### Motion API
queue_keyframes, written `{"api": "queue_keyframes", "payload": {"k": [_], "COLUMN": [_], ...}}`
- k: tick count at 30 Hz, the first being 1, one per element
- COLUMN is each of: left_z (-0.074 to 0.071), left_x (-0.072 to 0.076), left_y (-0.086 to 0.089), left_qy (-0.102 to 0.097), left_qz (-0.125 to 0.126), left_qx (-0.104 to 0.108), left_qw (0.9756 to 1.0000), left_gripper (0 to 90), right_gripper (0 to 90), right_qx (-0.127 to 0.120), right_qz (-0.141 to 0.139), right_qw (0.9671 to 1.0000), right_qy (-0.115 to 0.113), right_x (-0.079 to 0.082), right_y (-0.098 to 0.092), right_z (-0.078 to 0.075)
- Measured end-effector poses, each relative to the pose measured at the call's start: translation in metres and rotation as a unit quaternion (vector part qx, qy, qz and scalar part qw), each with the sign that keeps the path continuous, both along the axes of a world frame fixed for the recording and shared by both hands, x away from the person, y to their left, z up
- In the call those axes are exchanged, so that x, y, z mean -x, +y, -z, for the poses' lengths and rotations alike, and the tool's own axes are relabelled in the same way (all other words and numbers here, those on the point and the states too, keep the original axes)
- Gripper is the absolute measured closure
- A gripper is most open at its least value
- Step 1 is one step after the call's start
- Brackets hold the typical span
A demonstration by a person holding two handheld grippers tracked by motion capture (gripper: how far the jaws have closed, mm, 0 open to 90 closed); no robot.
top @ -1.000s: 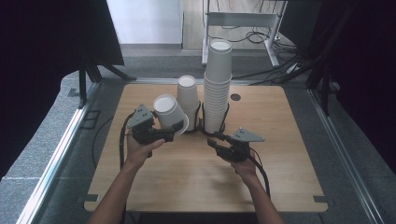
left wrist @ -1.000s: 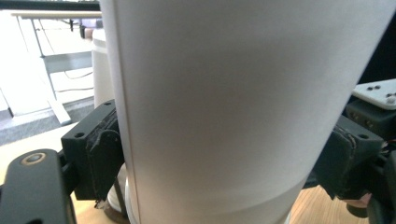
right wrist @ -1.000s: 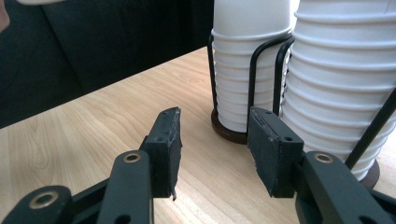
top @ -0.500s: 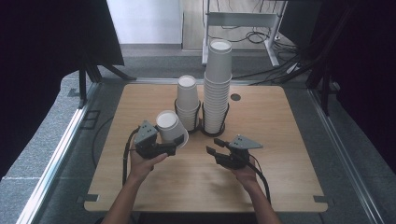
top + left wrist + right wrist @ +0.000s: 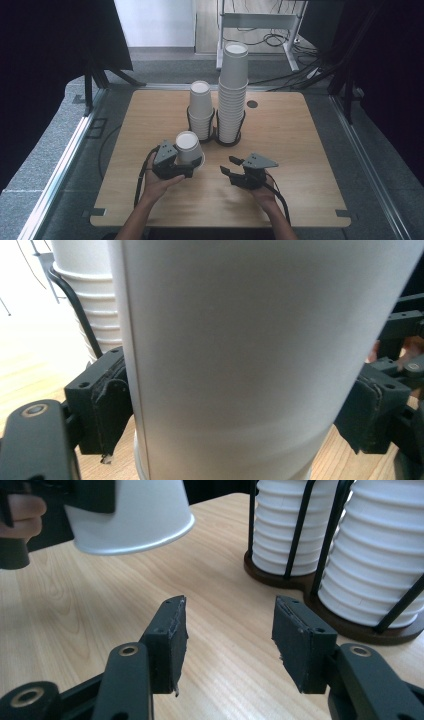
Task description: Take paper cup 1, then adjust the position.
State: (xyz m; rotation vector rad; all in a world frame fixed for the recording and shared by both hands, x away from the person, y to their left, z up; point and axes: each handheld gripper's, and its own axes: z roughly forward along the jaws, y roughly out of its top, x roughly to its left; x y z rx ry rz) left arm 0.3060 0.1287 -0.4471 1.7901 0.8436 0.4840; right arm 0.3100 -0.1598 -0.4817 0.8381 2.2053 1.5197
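An inverted white paper cup (image 5: 189, 148) is clamped between the pads of the left tool (image 5: 186, 169), base uppermost and rim lowest, and is held toward the near edge of the wooden surface (image 5: 300, 145), left of its middle. In the right gripper view the cup rim is seen tilted, with a gap above the wood. In the left gripper view the cup wall is pressed by both black pads (image 5: 107, 405). The right tool (image 5: 229, 166) is seen to the right of the cup, apart from it; its jaws stand apart with nothing between them and have just been opening. Behind, toward the far edge, a short cup stack (image 5: 201, 109) and a tall cup stack (image 5: 232, 90) are carried side by side in a black wire holder (image 5: 226, 141).
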Motion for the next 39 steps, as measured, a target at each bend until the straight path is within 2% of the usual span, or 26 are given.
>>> {"api": "queue_keyframes", "payload": {"k": [6,9,11,15,19,24,30,39], "left_z": [0.01,0.014,0.017,0.021,0.022,0.023,0.025,0.026], "left_x": [0.0,-0.001,-0.001,-0.001,0.0,-0.001,-0.001,0.002], "left_y": [-0.006,-0.008,-0.012,-0.017,-0.019,-0.021,-0.026,-0.034], "left_qy": [0.007,0.012,0.014,0.013,0.015,0.017,0.018,0.018], "left_qz": [0.006,0.008,0.012,0.016,0.018,0.02,0.025,0.04], "left_qx": [-0.015,-0.022,-0.03,-0.045,-0.047,-0.045,-0.058,-0.065], "left_qw": [0.9998,0.9997,0.9994,0.9988,0.9986,0.9986,0.9978,0.9969], "left_gripper": [14.6,14.5,14.6,14.6,14.6,14.6,14.5,14.5], "right_gripper": [45.7,44.7,41.3,36.1,33.9,30.9,27.8,24.8], "right_qx": [0.002,0.004,0.002,-0.004,-0.006,-0.023,-0.035,-0.055], "right_qz": [-0.005,-0.006,-0.003,0.002,0.008,0.011,0.015,0.005], "right_qw": [1.0,1.0,0.9999,0.9997,0.9996,0.9993,0.9987,0.9981], "right_qy": [0.004,-0.001,-0.014,-0.023,-0.026,-0.027,-0.034,-0.028], "right_x": [0.004,0.006,0.01,0.012,0.013,0.014,0.019,0.024], "right_y": [0.003,0.005,0.006,0.006,0.005,0.004,0.003,0.008], "right_z": [0.004,0.003,0.001,-0.004,-0.006,-0.012,-0.02,-0.026]}}
